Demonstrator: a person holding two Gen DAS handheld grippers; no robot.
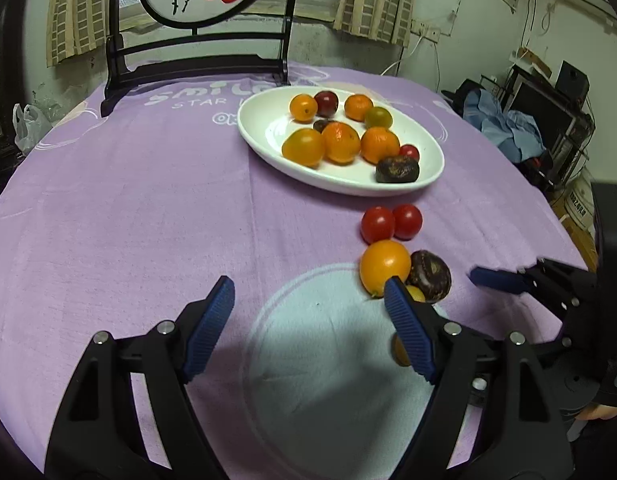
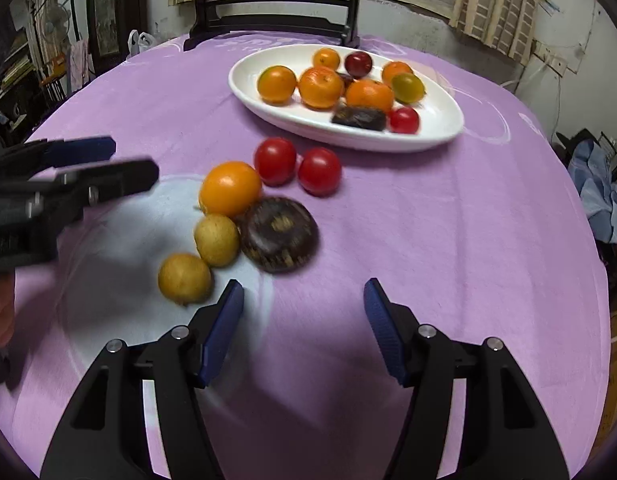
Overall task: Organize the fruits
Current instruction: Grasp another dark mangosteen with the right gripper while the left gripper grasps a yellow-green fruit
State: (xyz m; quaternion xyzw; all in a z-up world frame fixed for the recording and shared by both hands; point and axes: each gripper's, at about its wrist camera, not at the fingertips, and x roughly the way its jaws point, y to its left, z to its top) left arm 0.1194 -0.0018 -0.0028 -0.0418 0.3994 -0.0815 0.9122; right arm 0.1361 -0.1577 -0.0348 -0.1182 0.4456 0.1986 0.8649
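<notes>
A white oval plate holds several oranges, tomatoes and dark fruits. On the purple cloth in front of it lie two red tomatoes, an orange fruit, a dark brown fruit and two yellow fruits. My left gripper is open and empty, its right finger just in front of the loose fruit. My right gripper is open and empty, just short of the dark fruit. Each gripper shows in the other's view.
A black wooden stand with a round painted panel stands at the table's far edge behind the plate. A pale round patch marks the cloth near the loose fruit. Clutter and cables lie off the table's right side.
</notes>
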